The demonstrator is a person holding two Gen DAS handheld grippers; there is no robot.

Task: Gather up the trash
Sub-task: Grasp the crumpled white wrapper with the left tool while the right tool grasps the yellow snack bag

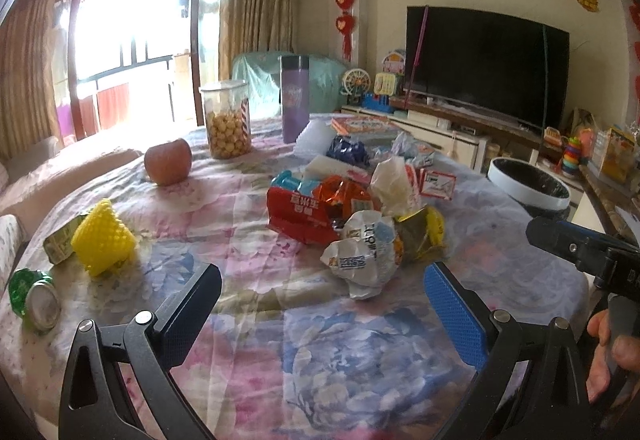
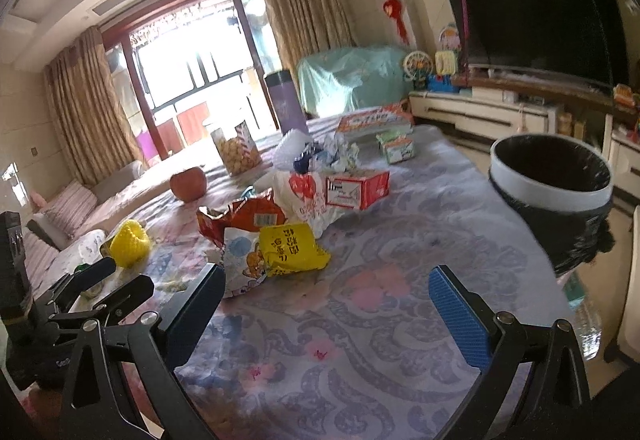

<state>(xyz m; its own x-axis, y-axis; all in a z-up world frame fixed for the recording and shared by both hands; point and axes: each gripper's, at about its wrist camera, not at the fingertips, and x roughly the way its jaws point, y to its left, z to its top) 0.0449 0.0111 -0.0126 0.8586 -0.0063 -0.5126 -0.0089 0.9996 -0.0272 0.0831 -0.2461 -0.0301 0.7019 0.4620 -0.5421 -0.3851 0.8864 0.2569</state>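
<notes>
A heap of trash lies mid-table: a crumpled white wrapper (image 1: 362, 256), a red snack bag (image 1: 298, 216), a yellow wrapper (image 1: 424, 232) and a wad of tissue (image 1: 392, 184). My left gripper (image 1: 323, 272) is open just short of the white wrapper, holding nothing. In the right wrist view the yellow wrapper (image 2: 292, 248) and the white wrapper (image 2: 242, 264) lie just beyond my right gripper (image 2: 327, 276), which is open and empty over the tablecloth. A white-rimmed bin (image 2: 552, 180) with a black liner stands off the table's right edge.
An apple (image 1: 168, 162), a jar of snack balls (image 1: 228, 120) and a purple bottle (image 1: 295, 102) stand at the back. A yellow foam net (image 1: 106, 240) and a green can (image 1: 34, 300) lie at left. A red-and-white box (image 2: 356, 186) sits behind the heap.
</notes>
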